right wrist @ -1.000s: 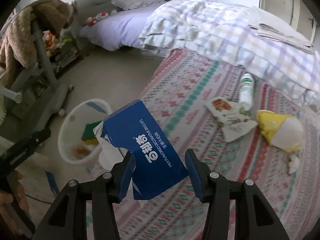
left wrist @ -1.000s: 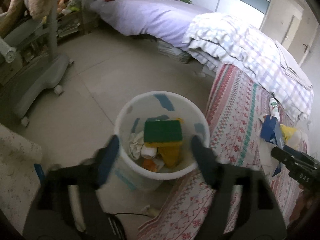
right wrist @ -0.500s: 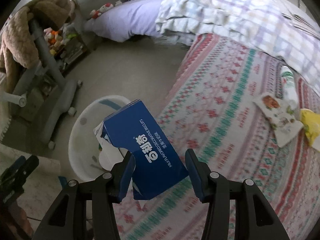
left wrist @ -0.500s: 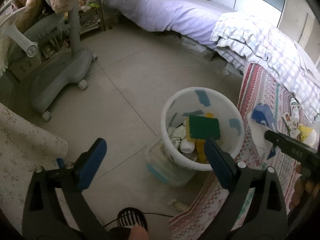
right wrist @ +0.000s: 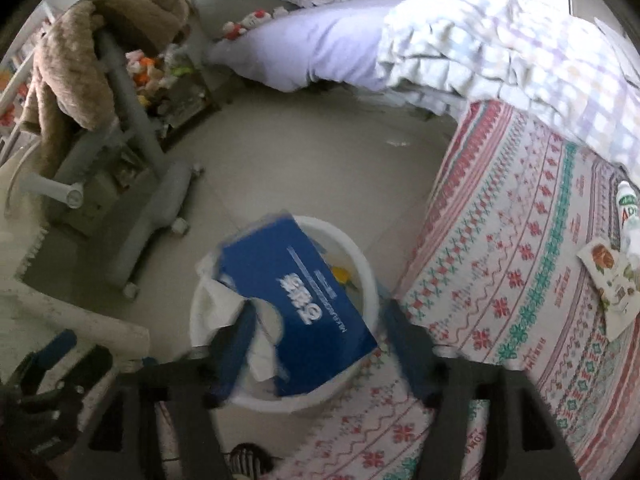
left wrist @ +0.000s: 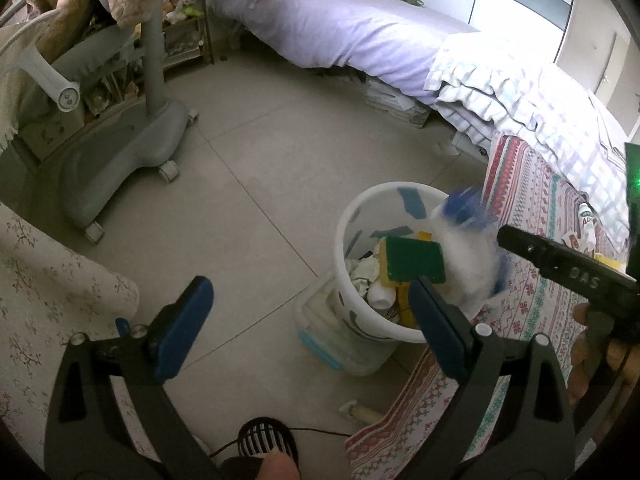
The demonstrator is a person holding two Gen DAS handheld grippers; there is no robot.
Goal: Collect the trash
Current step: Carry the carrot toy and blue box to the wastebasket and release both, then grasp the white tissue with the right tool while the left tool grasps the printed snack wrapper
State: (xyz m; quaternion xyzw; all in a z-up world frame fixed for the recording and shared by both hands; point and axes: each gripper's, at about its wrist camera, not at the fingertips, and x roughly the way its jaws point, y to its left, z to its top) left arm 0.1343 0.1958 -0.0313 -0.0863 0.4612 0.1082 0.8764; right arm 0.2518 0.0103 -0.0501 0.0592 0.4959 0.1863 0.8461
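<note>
A white trash bin (left wrist: 352, 224) stands on the floor beside the bed and holds a green and yellow sponge (left wrist: 414, 260) and other trash. In the right wrist view a blue biscuit box (right wrist: 300, 300) with white paper is blurred, loose between the wide-open fingers and over the bin (right wrist: 372, 280). My right gripper (right wrist: 320, 352) is open just above the bin. In the left wrist view the box (left wrist: 468, 236) is a blur at the bin's right rim. My left gripper (left wrist: 308, 316) is open and empty, held over the floor left of the bin.
A patterned blanket (right wrist: 520, 280) covers the bed, with a snack wrapper (right wrist: 608, 276) and a small bottle (right wrist: 630, 216) on it. A grey wheeled stand (left wrist: 120, 148) is on the floor to the left. A clear plastic container (left wrist: 332, 344) lies against the bin.
My right gripper carried the blue box from over the bed to above the bin and opened; the box now drops free. My left gripper drew back and left from the bin.
</note>
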